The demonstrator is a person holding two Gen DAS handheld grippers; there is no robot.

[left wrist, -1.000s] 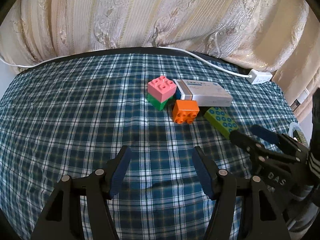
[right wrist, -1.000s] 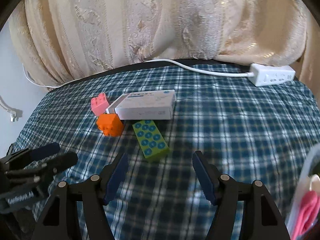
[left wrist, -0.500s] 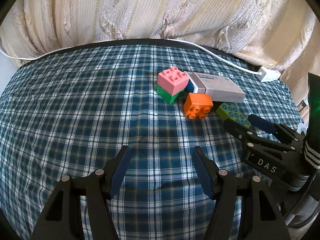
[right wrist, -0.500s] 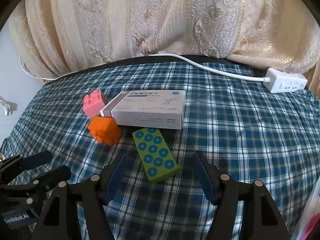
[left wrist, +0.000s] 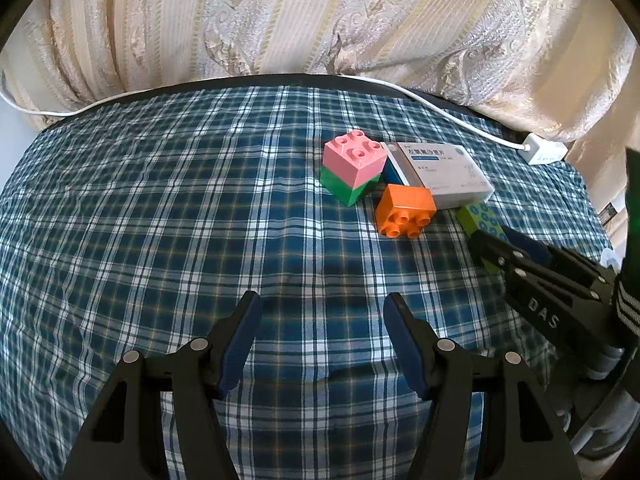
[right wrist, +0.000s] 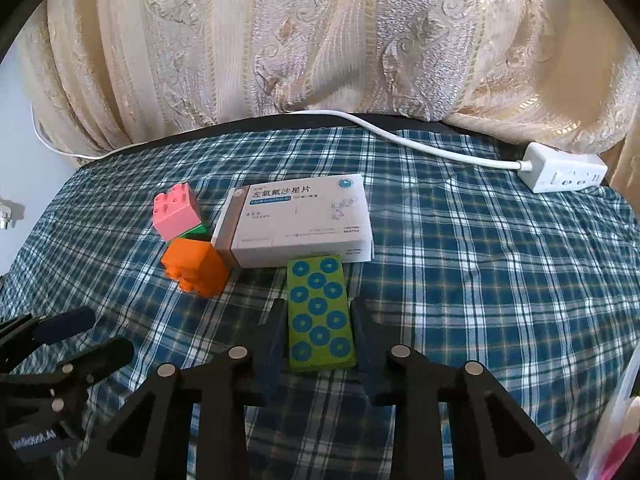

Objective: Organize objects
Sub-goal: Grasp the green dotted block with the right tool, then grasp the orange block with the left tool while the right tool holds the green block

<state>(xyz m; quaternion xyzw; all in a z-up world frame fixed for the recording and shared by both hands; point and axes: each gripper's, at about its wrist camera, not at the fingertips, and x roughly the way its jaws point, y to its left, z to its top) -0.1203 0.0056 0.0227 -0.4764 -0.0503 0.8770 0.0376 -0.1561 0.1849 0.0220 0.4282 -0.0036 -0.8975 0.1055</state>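
A flat green block (right wrist: 316, 280) with blue rings lies on the blue plaid cloth (right wrist: 480, 280), just in front of a white medicine box (right wrist: 304, 216). My right gripper (right wrist: 317, 308) is closing on it, and its pads press the block's two long sides. Left of the box stand an orange brick (right wrist: 196, 268) and a pink brick stacked on a green one (right wrist: 176, 210). My left gripper (left wrist: 323, 308) hovers open over bare cloth, well short of the pink-and-green stack (left wrist: 354, 160) and the orange brick (left wrist: 404, 208). In the left wrist view the right gripper (left wrist: 492, 240) covers most of the green block (left wrist: 478, 216).
A white power strip (right wrist: 564, 172) with its cable (right wrist: 400, 140) lies at the back right edge. Cream curtains (right wrist: 320, 40) hang behind the table. A clear container (right wrist: 616, 420) with pink contents shows at the lower right. The left half of the cloth (left wrist: 140, 220) carries nothing.
My right gripper moved forward around the green block and its jaws closed from wide apart onto the block's sides. The left gripper kept its opening and stayed about where it was.
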